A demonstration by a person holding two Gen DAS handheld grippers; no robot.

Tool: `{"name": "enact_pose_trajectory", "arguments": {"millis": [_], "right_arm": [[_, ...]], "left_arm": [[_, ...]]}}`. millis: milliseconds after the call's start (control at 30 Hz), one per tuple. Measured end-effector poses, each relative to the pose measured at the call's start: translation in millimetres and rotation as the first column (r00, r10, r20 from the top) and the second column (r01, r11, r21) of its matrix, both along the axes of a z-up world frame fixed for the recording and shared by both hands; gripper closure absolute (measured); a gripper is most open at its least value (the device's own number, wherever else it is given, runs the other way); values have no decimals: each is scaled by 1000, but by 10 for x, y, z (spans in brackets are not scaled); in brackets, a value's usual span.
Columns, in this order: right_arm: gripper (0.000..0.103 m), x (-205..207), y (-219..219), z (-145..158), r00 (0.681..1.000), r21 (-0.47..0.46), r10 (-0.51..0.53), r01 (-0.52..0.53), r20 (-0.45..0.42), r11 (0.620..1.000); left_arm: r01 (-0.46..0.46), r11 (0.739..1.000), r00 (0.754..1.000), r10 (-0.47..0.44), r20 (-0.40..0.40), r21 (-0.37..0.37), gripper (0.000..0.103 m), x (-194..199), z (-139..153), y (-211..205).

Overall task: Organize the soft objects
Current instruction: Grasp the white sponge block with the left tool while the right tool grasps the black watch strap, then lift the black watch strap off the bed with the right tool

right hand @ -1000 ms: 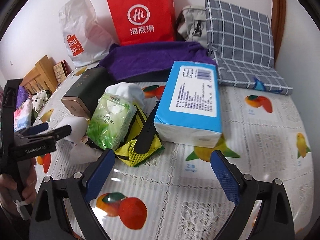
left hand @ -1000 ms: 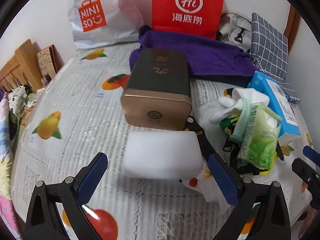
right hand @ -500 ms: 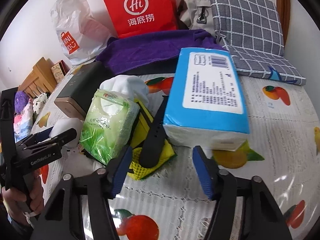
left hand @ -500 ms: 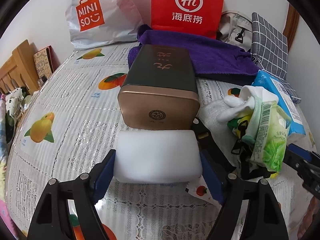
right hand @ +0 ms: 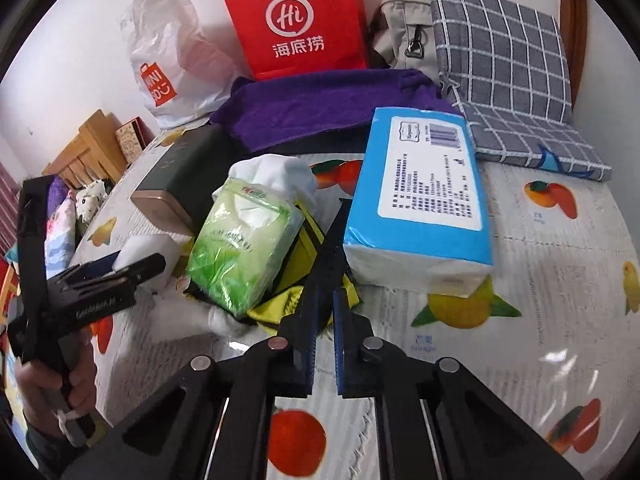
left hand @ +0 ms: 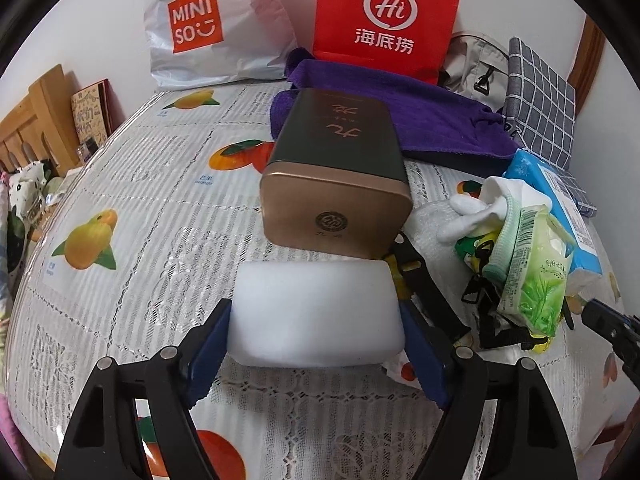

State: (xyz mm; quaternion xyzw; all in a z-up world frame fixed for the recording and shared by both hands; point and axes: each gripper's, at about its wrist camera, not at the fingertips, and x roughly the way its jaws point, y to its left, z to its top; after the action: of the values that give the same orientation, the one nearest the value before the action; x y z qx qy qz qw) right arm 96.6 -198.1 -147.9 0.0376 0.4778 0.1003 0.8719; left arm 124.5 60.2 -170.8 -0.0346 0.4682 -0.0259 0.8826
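Observation:
A white foam block (left hand: 316, 312) lies on the fruit-print tablecloth, just in front of a green and gold tin (left hand: 338, 184). My left gripper (left hand: 316, 340) is shut on the foam block, one blue pad at each end. The block also shows in the right wrist view (right hand: 150, 254), held by the left gripper (right hand: 120, 272). My right gripper (right hand: 325, 308) is shut and empty, its tips close to a black strap (right hand: 334, 248) on a yellow mesh bag. A green tissue pack (right hand: 244, 248), a white sock (right hand: 280, 172) and a blue tissue pack (right hand: 420, 204) lie ahead of it.
A purple towel (left hand: 400, 116), a red paper bag (left hand: 384, 20), a white Miniso bag (left hand: 208, 28), a grey backpack (right hand: 404, 32) and a checked cushion (right hand: 504, 72) line the back wall. Wooden furniture (left hand: 36, 120) stands at the left edge.
My left gripper has moved forward and closed its pads onto the ends of the foam block. My right gripper has moved closer to the pile and shut its jaws on nothing.

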Motion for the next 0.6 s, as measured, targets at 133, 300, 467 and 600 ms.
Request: {"name": "enact_pose_trajectory", "arguments": {"millis": [133,300,467,600], "right_arm": [[88,-10,-13,-32,1000,-14,1,-1,-21,1000],[55,107,17,-113,999,28,-6,7,-35,1000],[58,206,80,-241,997,38,4,-1,-72,999],[81,190,6,-180,998,68,-5,9,-58,998]], "left_arm": [[4,1000,1000,-4,-2,4,23,-4,0,2],[9,1000,1000,-9,-2,6,23,-7,-15,3],[20,1000,1000,-20,-5,9,23,29,-12,-13],[24,1000,1000,-24,-3,-3,23,34,-21,3]]}}
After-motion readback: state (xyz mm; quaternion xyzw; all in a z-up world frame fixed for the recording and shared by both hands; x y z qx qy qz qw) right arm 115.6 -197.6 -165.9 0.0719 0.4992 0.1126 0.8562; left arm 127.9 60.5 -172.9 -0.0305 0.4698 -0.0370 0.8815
